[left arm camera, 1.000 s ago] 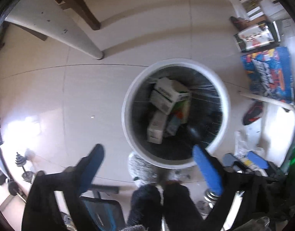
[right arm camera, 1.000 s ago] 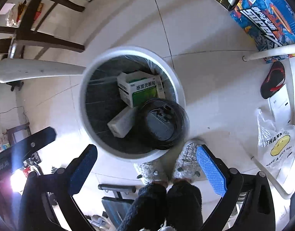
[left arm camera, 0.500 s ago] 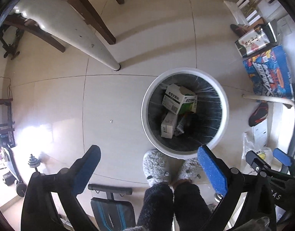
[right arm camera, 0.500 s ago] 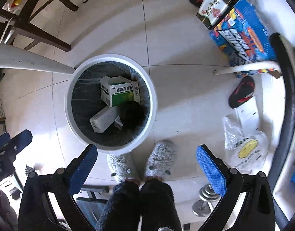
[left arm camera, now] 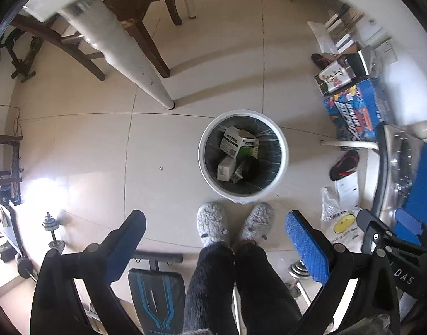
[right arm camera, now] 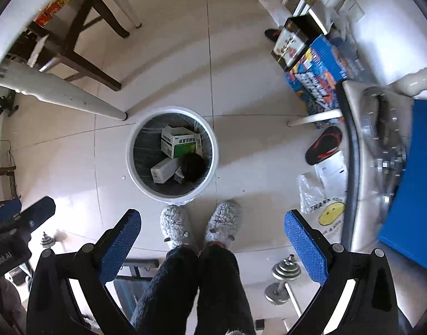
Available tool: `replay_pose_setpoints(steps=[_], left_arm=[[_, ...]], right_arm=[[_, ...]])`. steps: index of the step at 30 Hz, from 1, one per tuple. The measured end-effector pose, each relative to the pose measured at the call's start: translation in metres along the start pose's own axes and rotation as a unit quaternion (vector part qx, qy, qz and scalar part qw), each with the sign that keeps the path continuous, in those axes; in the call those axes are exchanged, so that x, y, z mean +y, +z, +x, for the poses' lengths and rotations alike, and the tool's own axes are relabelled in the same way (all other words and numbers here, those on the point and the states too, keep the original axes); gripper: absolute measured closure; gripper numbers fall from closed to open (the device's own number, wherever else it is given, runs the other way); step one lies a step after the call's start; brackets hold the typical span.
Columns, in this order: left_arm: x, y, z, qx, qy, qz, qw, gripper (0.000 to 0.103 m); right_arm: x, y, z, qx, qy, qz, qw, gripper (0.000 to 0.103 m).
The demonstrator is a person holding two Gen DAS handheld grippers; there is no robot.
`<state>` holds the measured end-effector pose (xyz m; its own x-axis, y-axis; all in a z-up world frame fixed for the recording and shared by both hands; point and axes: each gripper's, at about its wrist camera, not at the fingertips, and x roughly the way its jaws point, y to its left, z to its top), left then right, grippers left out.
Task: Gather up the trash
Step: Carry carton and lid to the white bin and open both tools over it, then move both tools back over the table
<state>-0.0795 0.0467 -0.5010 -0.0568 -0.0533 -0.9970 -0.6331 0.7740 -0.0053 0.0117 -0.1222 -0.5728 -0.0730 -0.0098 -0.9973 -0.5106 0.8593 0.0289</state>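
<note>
I have pulled both my left gripper [left arm camera: 213, 240] and right gripper [right arm camera: 210, 237] up from the bin [right arm camera: 171, 195]; jaws spread, empty; black cup [right arm camera: 193, 166] now inside, drop finished

Both wrist cameras look straight down from high above the floor [left arm camera: 87, 145]. Each frames the white bin [left arm camera: 242, 153] and the person's slippers [right arm camera: 198, 223] below it; the right view sits further right, the bin [right arm camera: 171, 150] left of centre.
</note>
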Motion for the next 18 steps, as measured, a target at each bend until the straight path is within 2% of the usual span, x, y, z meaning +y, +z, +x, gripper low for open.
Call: replay_pose_setpoints(steps=[7, 11, 15, 18], left_arm=[[0.003, -0.015, -0.069, -0.01, -0.002, 0.016, 0.9998, 0.0], [0.007, -0.016, -0.117, -0.024, 0.009, 0.025, 0.9993, 0.0], [0.003, -0.005, -0.169, -0.074, 0.016, 0.038, 0.9964, 0.0], [-0.005, 0.02, -0.205, -0.119, 0.018, 0.046, 0.9916, 0.0]], right_arm=[[0.004, -0.015, -0.09, -0.011, 0.006, -0.001, 1.0, 0.0], [0.012, -0.024, -0.141, -0.015, 0.02, 0.003, 1.0, 0.0], [0.018, -0.022, -0.196, -0.033, 0.045, 0.015, 0.998, 0.0], [0.016, -0.005, -0.237, -0.06, 0.068, 0.035, 0.995, 0.0]])
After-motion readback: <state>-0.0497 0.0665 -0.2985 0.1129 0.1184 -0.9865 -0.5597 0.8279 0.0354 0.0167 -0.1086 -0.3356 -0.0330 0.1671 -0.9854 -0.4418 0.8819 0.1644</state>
